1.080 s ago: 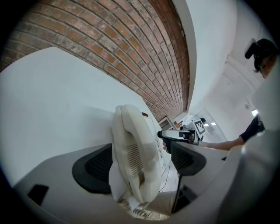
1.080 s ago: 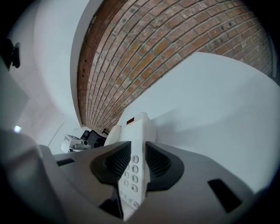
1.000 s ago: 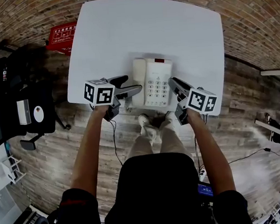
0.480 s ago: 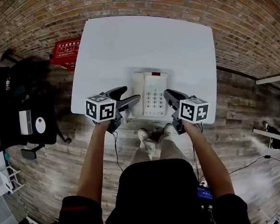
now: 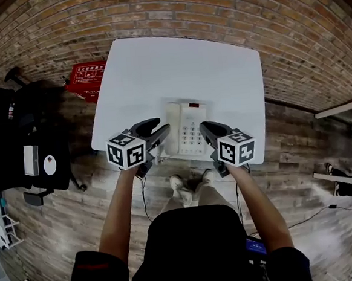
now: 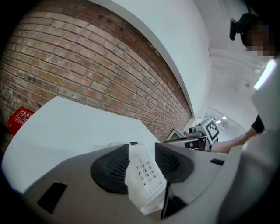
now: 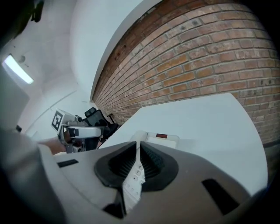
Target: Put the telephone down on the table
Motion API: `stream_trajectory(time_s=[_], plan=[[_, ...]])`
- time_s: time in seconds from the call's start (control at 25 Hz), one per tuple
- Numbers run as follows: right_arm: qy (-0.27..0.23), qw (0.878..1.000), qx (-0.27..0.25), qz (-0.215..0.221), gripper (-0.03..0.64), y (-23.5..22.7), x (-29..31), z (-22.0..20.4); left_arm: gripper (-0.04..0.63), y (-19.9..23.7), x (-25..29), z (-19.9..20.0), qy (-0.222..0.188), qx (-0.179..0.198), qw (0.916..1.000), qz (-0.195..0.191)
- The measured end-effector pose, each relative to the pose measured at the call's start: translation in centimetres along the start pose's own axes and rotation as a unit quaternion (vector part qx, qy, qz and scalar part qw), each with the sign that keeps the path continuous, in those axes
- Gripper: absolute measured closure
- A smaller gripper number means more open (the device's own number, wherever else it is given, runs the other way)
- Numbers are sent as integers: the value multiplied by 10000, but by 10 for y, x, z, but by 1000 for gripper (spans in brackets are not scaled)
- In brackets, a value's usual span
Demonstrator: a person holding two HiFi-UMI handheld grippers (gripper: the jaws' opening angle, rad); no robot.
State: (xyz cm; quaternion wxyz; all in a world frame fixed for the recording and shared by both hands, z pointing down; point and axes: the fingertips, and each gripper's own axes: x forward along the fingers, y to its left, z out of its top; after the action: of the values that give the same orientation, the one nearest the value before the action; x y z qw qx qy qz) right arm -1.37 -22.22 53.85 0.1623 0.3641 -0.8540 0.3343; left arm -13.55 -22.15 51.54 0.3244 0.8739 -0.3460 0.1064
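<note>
The white telephone (image 5: 189,128) lies flat on the white table (image 5: 176,64) close to its near edge, handset on its left side. My left gripper (image 5: 163,126) sits at the phone's left flank. Its jaws are closing, and the keypad (image 6: 144,173) shows through the gap beyond the pads, which do not press on it. My right gripper (image 5: 203,128) is at the phone's right flank. Its jaws are closing too, down to a thin slit (image 7: 138,162) with the phone (image 7: 159,139) seen beyond it. Neither gripper holds anything.
A brick wall (image 5: 275,14) runs behind the table. On the wooden floor to the left lie a red sign (image 5: 86,74) and a black office chair (image 5: 24,136). The person's shoes (image 5: 180,188) stand just under the table's near edge.
Both pairs of jaws have narrowed, the left from wide apart. The head view has drawn back, so the table looks smaller. The telephone has stayed where it lay.
</note>
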Motion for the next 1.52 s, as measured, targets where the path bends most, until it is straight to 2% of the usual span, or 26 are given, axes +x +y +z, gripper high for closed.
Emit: stream_trajectory(time_s=[0.4, 0.76, 1.2, 1.52], plan=[[-495, 9984, -240, 153, 586, 34, -27, 34, 496, -30, -25, 30, -686, 258, 9968, 320], [-1057, 9921, -644, 217, 592, 63, -46, 69, 574, -63, -40, 54, -1078, 583, 9925, 40], [-1597, 9837, -768, 300, 594, 88, -63, 91, 586, -77, -68, 74, -1462, 962, 9845, 107], [-1740, 9795, -949, 360, 594, 95, -71, 107, 588, -90, -69, 93, -1614, 1151, 9801, 55]])
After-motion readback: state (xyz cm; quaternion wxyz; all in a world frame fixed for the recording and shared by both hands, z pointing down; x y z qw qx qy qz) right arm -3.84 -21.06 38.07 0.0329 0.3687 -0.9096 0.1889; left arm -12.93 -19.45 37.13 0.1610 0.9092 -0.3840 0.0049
